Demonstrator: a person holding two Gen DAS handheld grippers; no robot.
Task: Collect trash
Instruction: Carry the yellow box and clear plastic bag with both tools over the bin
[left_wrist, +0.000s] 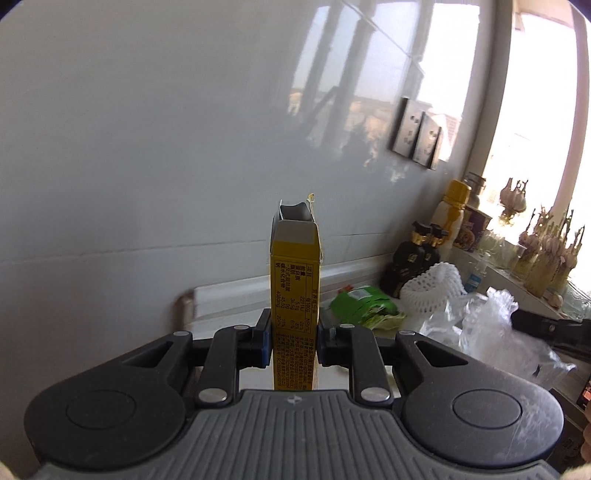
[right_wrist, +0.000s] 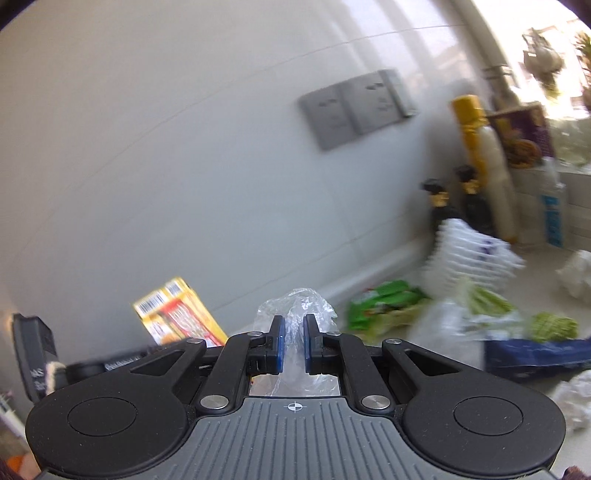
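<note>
My left gripper (left_wrist: 294, 325) is shut on a yellow carton (left_wrist: 294, 280) that stands upright between the pads, its torn top flap open, held up in front of the grey wall. My right gripper (right_wrist: 294, 332) is shut on a clear plastic bag (right_wrist: 297, 310) whose crumpled edge sticks out past the pads. In the right wrist view the yellow carton (right_wrist: 181, 314) shows at the left, held by the other gripper (right_wrist: 37, 354). In the left wrist view the clear plastic bag (left_wrist: 491, 325) spreads at the right beside the dark body of the right gripper (left_wrist: 546, 325).
On the counter lie a green wrapper (left_wrist: 364, 302), a white foam net (left_wrist: 432, 291), a blue wrapper (right_wrist: 535, 354) and crumpled white paper (right_wrist: 576, 273). Dark bottles (left_wrist: 413, 258), a yellow-capped bottle (left_wrist: 452, 214) and garlic bulbs (left_wrist: 543, 251) stand by the window. Wall sockets (right_wrist: 354, 107) are above.
</note>
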